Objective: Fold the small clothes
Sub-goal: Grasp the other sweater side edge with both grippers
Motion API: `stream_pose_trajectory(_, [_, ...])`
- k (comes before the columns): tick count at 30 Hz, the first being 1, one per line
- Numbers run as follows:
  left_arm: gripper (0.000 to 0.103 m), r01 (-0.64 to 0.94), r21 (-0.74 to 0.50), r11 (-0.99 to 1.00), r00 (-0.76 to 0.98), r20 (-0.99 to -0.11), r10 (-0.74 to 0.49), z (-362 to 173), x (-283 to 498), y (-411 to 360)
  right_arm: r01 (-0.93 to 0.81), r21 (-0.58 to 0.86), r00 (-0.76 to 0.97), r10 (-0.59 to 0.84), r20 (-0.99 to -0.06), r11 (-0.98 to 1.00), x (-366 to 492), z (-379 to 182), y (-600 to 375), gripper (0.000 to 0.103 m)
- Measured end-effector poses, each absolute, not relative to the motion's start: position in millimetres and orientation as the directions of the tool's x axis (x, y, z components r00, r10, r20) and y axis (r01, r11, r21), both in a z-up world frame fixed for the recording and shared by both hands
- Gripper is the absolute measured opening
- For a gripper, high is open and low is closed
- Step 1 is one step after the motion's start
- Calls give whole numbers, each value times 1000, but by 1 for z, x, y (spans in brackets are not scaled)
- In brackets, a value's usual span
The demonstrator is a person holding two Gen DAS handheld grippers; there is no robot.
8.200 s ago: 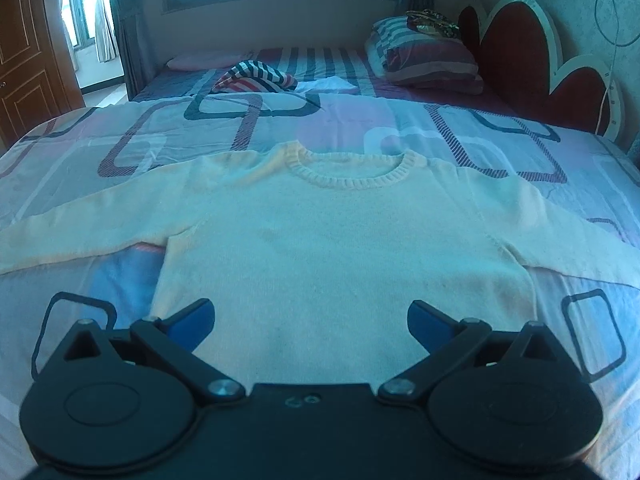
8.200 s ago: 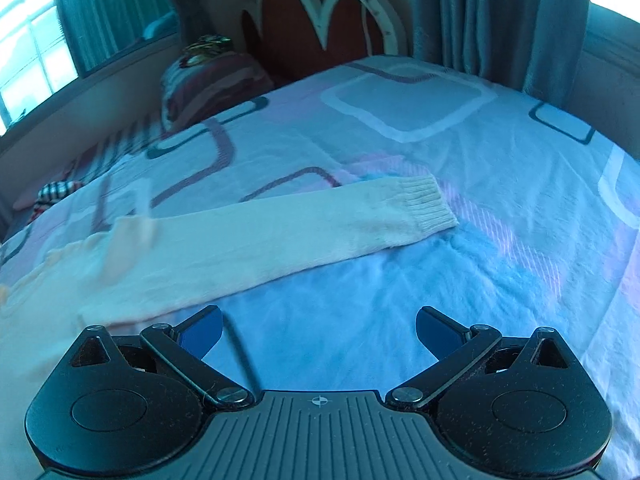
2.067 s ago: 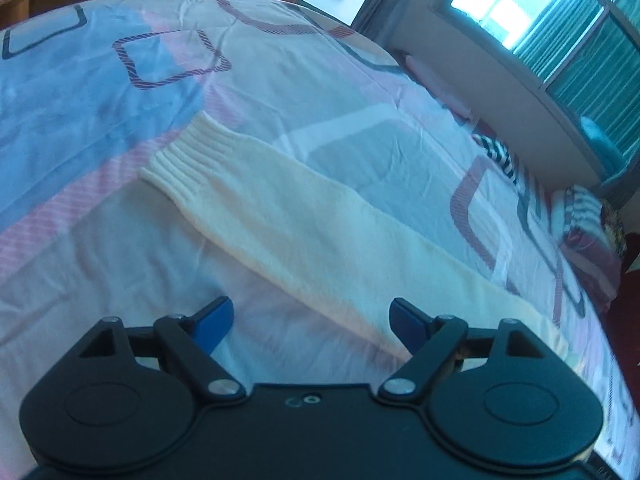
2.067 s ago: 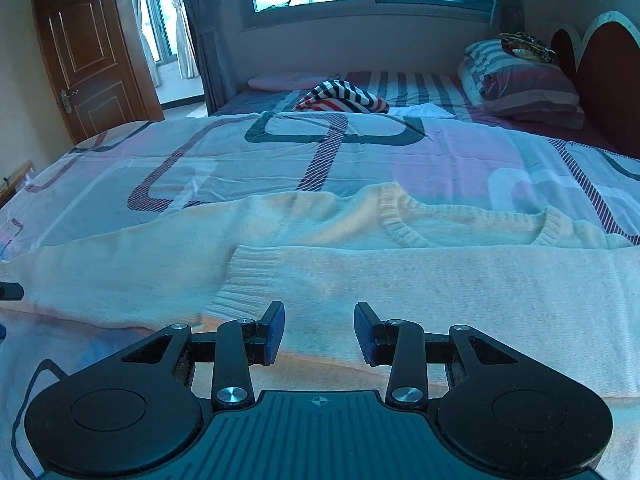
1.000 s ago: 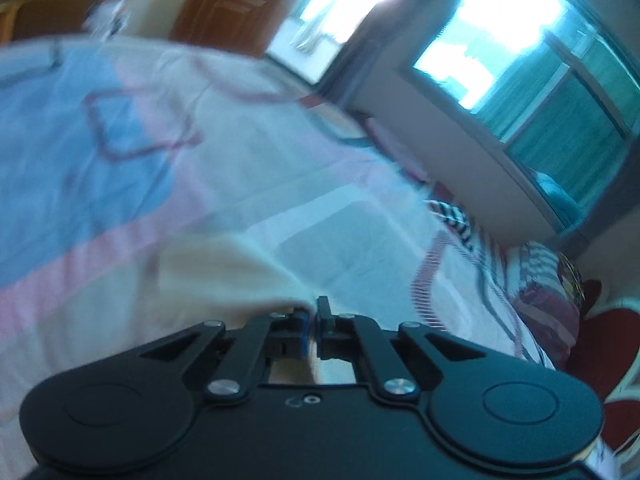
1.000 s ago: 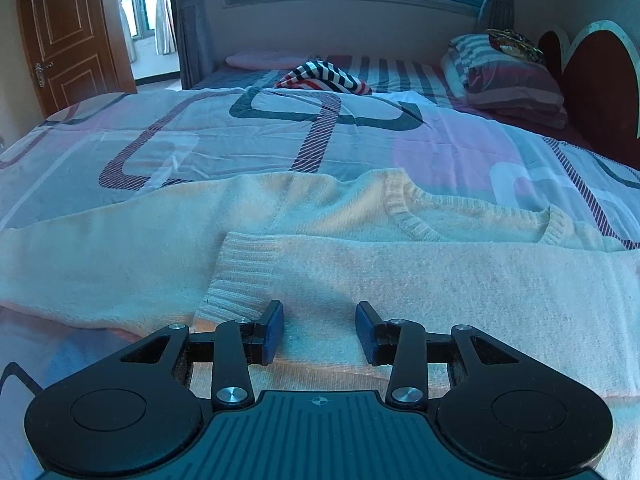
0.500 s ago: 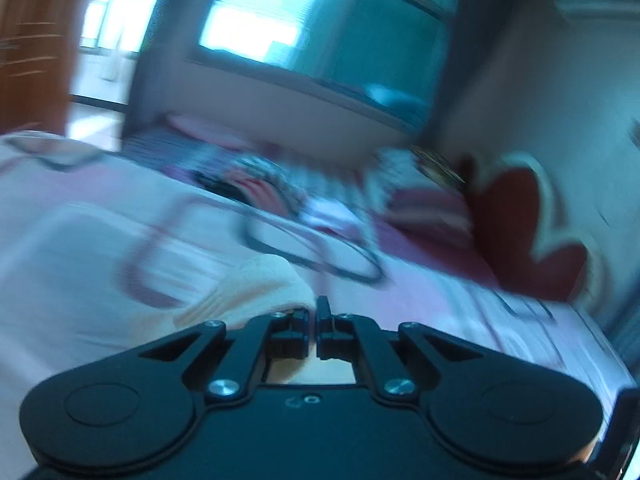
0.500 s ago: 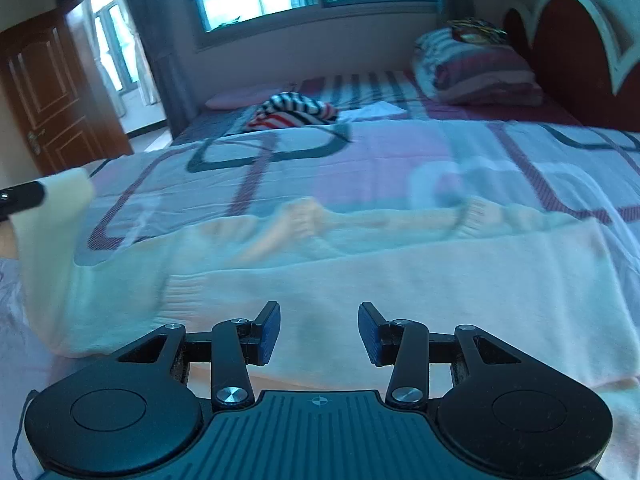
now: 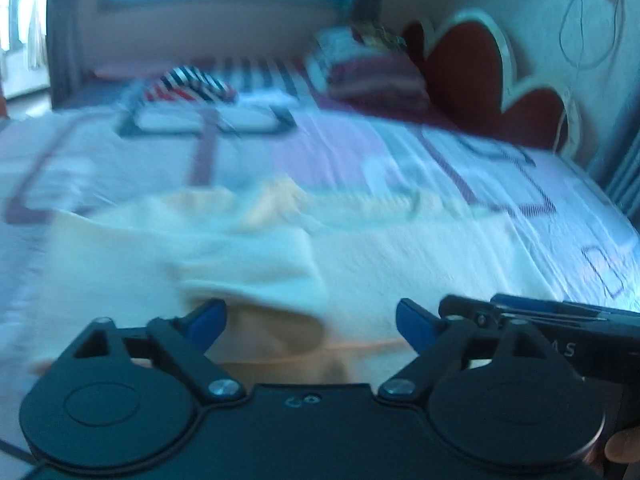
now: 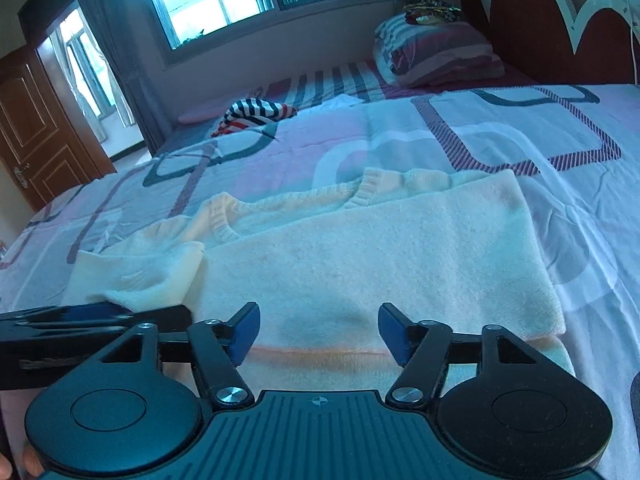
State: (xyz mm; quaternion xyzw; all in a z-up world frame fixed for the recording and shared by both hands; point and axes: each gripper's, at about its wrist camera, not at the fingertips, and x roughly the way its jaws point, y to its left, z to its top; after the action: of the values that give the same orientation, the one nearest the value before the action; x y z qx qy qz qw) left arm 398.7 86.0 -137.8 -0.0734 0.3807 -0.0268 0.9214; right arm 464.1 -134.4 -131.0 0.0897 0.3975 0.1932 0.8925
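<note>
A cream knit sweater [image 10: 360, 256] lies flat on the bed with both sleeves folded across its body. The left sleeve [image 9: 256, 264] lies bunched over the body just ahead of my left gripper [image 9: 310, 318], which is open and empty. My right gripper [image 10: 318, 328] is open and empty, low over the sweater's body. The left gripper shows at the lower left of the right wrist view [image 10: 80, 320]. The right gripper shows at the right of the left wrist view [image 9: 540, 316]. The left wrist view is blurred.
The bed has a patterned bedspread [image 10: 500, 140]. A striped garment [image 10: 252, 114] and a stack of pillows [image 10: 436, 54] lie at the far side. A red headboard [image 10: 560, 24] stands at the right, a door [image 10: 36, 120] at the left.
My left gripper carried the left sleeve over the sweater's body, then opened and let it go. My right gripper opened wider and shifted slightly.
</note>
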Motion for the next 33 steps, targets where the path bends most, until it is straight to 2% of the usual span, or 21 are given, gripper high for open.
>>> stream_pose_trajectory(4, [91, -96, -109, 989, 733, -680, -4, -125, 377, 119, -357, 314, 598, 473, -647, 880, 455, -121, -110, 65])
stream_pose_trajectory(7, [91, -197, -69, 978, 716, -691, 95, -127, 361, 148, -456, 252, 598, 504, -623, 853, 445, -115, -76, 65])
stream_pose_trajectory(12, [88, -284, -44, 958, 663, -730, 163, -141, 345, 178, -578, 112, 569, 497, -655, 809, 433, -125, -21, 65])
stream_pose_trajectory(15, [88, -305, -59, 951, 653, -740, 163, -148, 341, 188, -591, 56, 575, 469, -670, 805, 430, -138, -4, 65])
stream_pose_trajectory(16, [87, -307, -54, 950, 652, -740, 168, -150, 340, 189, -586, 44, 584, 459, -670, 809, 430, -141, -1, 61])
stream_pose_trajectory(17, [87, -305, -47, 951, 651, -739, 173, -152, 342, 188, -581, 32, 591, 449, -670, 813, 433, -144, 1, 41])
stream_pose_trajectory(18, [87, -302, -41, 952, 652, -737, 175, -153, 343, 187, -579, 26, 594, 443, -671, 815, 436, -146, 2, 31])
stream_pose_trajectory(19, [87, -301, -39, 953, 655, -735, 177, -155, 344, 186, -575, 23, 596, 438, -673, 818, 439, -147, 5, 24])
stream_pose_trajectory(21, [87, -293, -36, 955, 661, -729, 176, -156, 344, 184, -561, 38, 594, 434, -677, 827, 448, -147, 5, 24])
stream_pose_trajectory(22, [87, -293, -29, 956, 666, -724, 182, -156, 345, 182, -555, 59, 589, 443, -676, 830, 451, -145, 3, 20])
stream_pose_trajectory(23, [87, -293, -22, 956, 671, -717, 189, -158, 347, 181, -547, 90, 585, 458, -669, 832, 454, -142, -1, 4])
stream_pose_trajectory(26, [87, -300, -35, 953, 682, -707, 188, -158, 352, 178, -468, 247, 607, 511, -609, 849, 464, -117, -31, 2])
stream_pose_trajectory(30, [84, -305, -48, 951, 690, -699, 187, -159, 357, 175, -346, 345, 659, 488, -573, 873, 476, -101, -80, 2])
stream_pose_trajectory(33, [72, -302, -40, 953, 694, -695, 190, -161, 361, 172, -233, 434, 640, 473, -606, 870, 490, -106, -124, 2])
